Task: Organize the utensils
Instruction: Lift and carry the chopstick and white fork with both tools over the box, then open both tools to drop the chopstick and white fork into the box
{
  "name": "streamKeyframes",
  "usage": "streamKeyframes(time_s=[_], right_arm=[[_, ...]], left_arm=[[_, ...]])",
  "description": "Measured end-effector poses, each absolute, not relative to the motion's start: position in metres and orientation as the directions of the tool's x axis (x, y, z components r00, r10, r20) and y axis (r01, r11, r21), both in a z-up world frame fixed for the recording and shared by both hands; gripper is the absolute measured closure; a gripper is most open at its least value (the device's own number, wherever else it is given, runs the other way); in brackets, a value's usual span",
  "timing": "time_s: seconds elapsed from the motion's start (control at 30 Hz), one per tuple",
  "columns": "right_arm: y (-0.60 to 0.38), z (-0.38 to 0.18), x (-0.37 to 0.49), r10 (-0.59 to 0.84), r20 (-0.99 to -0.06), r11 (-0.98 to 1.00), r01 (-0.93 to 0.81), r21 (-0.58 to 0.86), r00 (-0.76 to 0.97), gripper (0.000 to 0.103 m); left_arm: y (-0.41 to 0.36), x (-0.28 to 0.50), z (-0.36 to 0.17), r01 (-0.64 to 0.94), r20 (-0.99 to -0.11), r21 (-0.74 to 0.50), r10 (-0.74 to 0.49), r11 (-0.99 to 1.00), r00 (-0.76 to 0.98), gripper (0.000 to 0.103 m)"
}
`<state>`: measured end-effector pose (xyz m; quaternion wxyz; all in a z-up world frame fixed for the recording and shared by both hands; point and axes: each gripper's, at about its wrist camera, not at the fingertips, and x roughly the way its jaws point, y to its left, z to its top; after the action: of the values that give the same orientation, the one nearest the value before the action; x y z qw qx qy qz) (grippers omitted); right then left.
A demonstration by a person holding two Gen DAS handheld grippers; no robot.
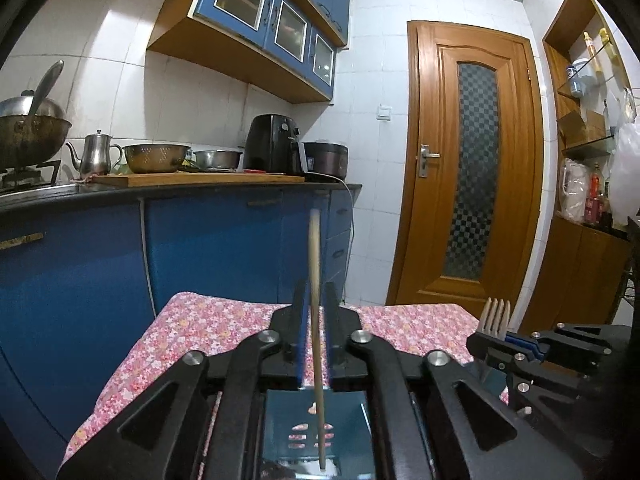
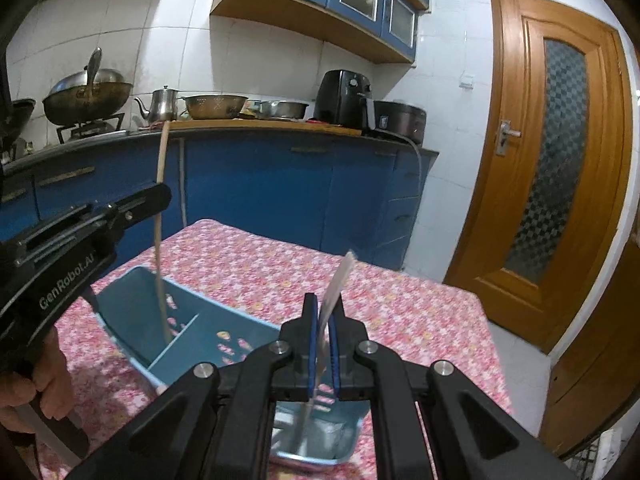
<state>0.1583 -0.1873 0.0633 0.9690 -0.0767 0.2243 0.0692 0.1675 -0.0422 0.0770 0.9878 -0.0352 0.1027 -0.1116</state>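
Floral tablecloth [image 2: 280, 264] below — right gripper [image 2: 325, 320] pinches fork [image 2: 340, 280], left gripper [image 1: 316, 312] loosely brackets chopstick [image 1: 314, 264].

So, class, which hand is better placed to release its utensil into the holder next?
Probably left: the left gripper's chopstick reaches deep into the blue holder, jaws loose around it. The right gripper clamps its fork.

White-tiled walls [image 1: 192, 92], blue cabinets [image 2: 260, 184], a wooden door [image 1: 476, 168].
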Motion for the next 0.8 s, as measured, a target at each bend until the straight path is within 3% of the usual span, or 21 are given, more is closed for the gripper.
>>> streamKeyframes(time_s=[0.03, 0.17, 0.57, 0.8], right_arm=[[-0.187, 0.064, 0.158, 0.105, -0.448, 0.979, -0.171, -0.109, 0.888, 0.093], [-0.191, 0.069, 0.154, 0.127, -0.443, 0.982, -0.174, -0.067, 0.887, 0.077], [-0.201, 0.098, 0.122, 0.167, -0.431, 0.985, -0.169, 0.034, 0.887, 0.076], [-0.198, 0.101, 0.098, 0.129, -0.484, 0.991, -0.134, 0.025, 0.866, 0.076]], left_arm=[[-0.041, 0.166, 0.077, 0.214, -0.198, -0.099, -0.23, 0.972, 0.953, 0.077], [-0.037, 0.162, 0.081, 0.226, -0.214, -0.115, -0.246, 0.967, 0.945, 0.074], [-0.031, 0.124, 0.108, 0.279, -0.263, -0.129, -0.304, 0.952, 0.916, 0.074], [-0.02, 0.096, 0.115, 0.293, -0.32, -0.158, -0.33, 0.943, 0.888, 0.073]])
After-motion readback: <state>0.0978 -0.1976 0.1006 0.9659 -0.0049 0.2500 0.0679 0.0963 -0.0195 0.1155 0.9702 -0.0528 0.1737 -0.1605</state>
